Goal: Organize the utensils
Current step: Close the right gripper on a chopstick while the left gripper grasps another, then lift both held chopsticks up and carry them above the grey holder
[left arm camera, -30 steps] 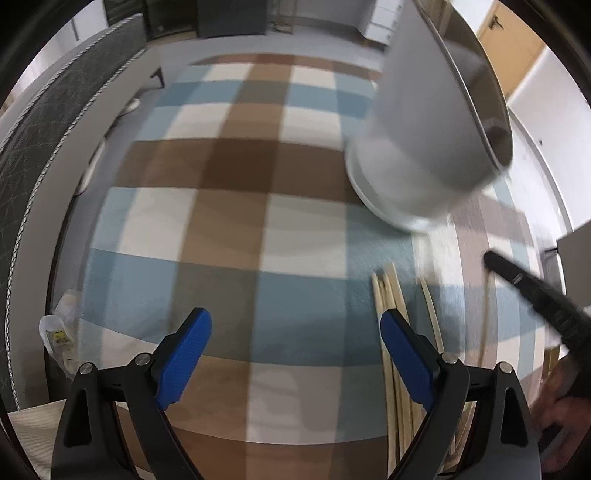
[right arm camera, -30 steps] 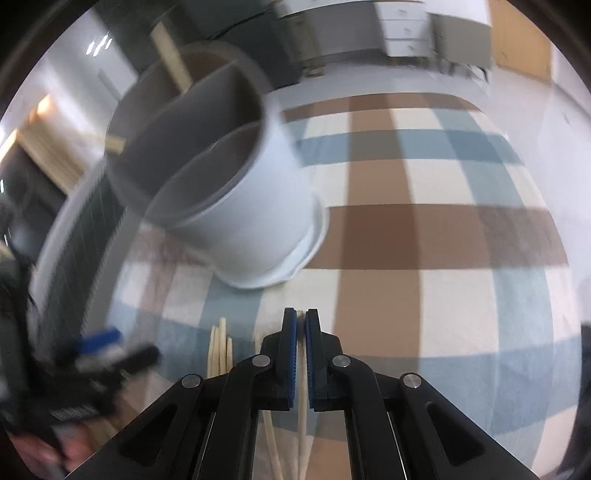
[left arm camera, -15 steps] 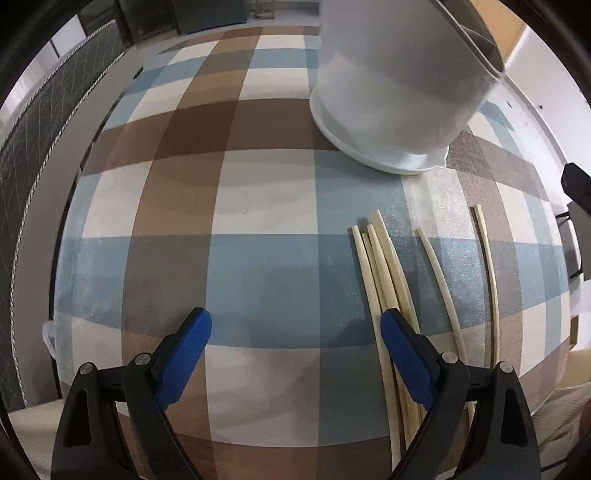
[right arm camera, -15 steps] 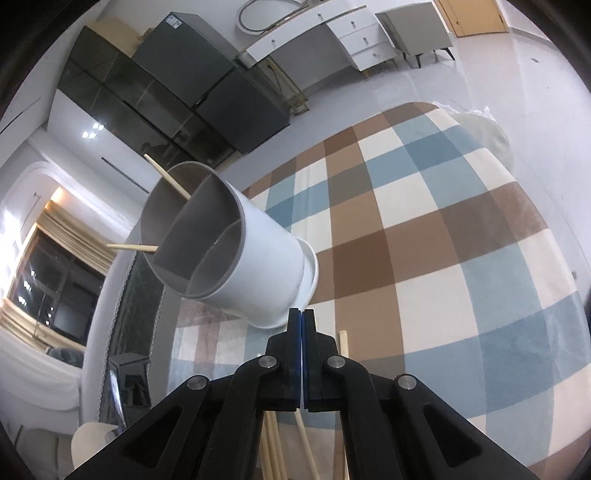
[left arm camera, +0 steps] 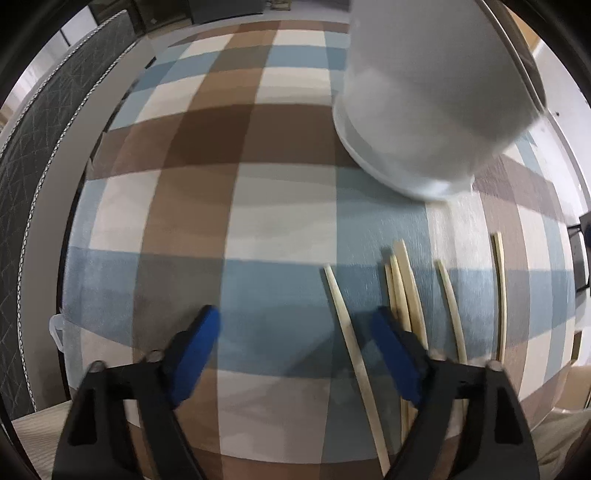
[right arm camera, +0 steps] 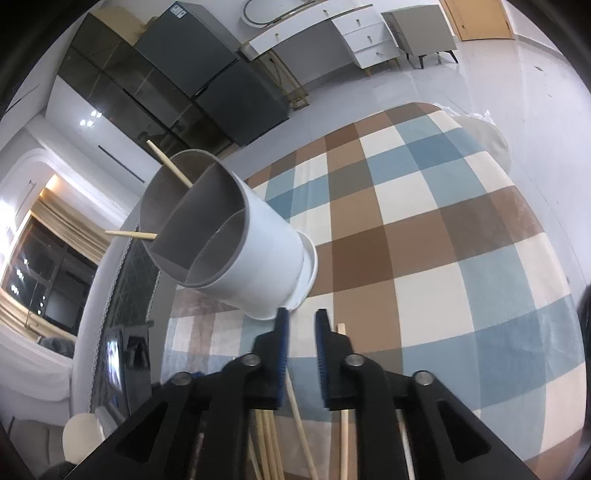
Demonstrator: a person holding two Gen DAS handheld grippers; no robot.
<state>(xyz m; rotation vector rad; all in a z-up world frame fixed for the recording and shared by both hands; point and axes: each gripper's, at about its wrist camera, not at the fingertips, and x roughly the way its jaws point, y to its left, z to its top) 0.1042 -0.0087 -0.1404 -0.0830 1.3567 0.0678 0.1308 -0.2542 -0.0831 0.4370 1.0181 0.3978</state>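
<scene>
A white utensil holder [left arm camera: 428, 92] with grey inner dividers stands on the checked tablecloth [left arm camera: 207, 206]; it also shows in the right wrist view [right arm camera: 236, 243], holding two chopsticks [right arm camera: 170, 168]. Several pale chopsticks [left arm camera: 402, 291] lie loose on the cloth in front of it. My left gripper [left arm camera: 299, 354] is open and empty, low over the cloth, with one chopstick [left arm camera: 343, 325] between its fingers. My right gripper [right arm camera: 300, 345] is open a little and empty, above more loose chopsticks [right arm camera: 343, 417].
A dark quilted chair back [left arm camera: 33, 155] runs along the table's left edge. Dark cabinets [right arm camera: 207, 66], a white desk [right arm camera: 332, 33] and a grey floor lie beyond the table. The table edge is near on the left and right.
My right gripper has opened slightly from fully shut. My left gripper has shifted right, so one chopstick now lies between its fingers. The holder has not moved.
</scene>
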